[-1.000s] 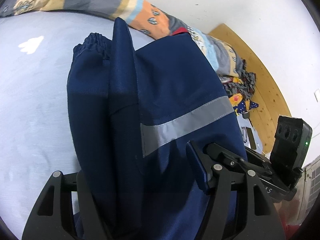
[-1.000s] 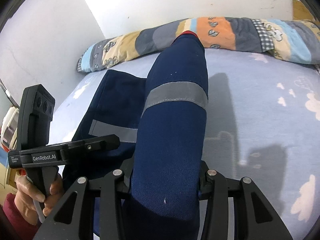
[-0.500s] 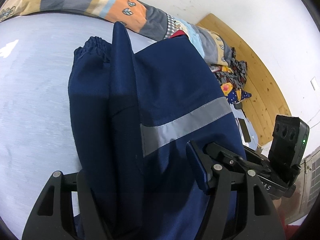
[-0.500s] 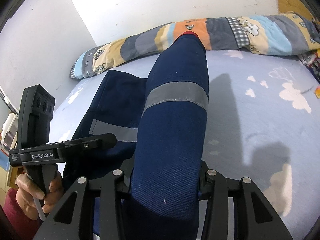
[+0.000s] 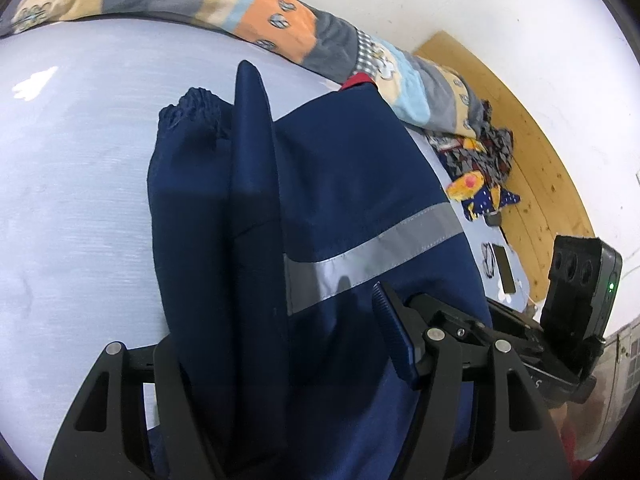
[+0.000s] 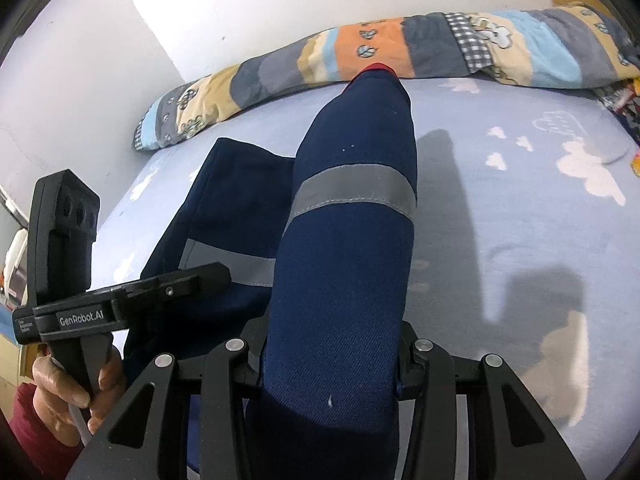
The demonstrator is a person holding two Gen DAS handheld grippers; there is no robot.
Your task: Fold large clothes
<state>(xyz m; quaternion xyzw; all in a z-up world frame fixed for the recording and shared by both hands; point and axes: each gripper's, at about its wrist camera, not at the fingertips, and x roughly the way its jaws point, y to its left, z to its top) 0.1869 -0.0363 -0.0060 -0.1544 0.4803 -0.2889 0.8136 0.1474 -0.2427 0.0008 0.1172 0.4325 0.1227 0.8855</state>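
On the pale blue cloud-print bedsheet (image 6: 520, 208) I count one navy work garment with grey reflective bands (image 5: 340, 184), lifted above the bed and stretched between my two black grippers. My right gripper (image 6: 332, 364) is clamped on a bunched roll of the navy cloth, both pads pressed into its sides; one grey band crosses that roll, and a second shows on the panel hanging to its left. My left gripper (image 5: 280, 340) has the cloth running through it, its blue ribbed right pad (image 5: 390, 336) lying against the fabric; the left pad is buried under folds, so I cannot tell whether it truly bites. One gathered elastic cuff (image 5: 192, 106) shows. The garment's lower end is cut off by both views. One long patchwork bolster in orange, grey and blue (image 6: 400, 52) lies along the white wall. A hand (image 6: 76, 392) grips the left tool's handle. A heap of patterned cloth (image 5: 476, 160) beside the wooden headboard (image 5: 532, 152) is hard to make out
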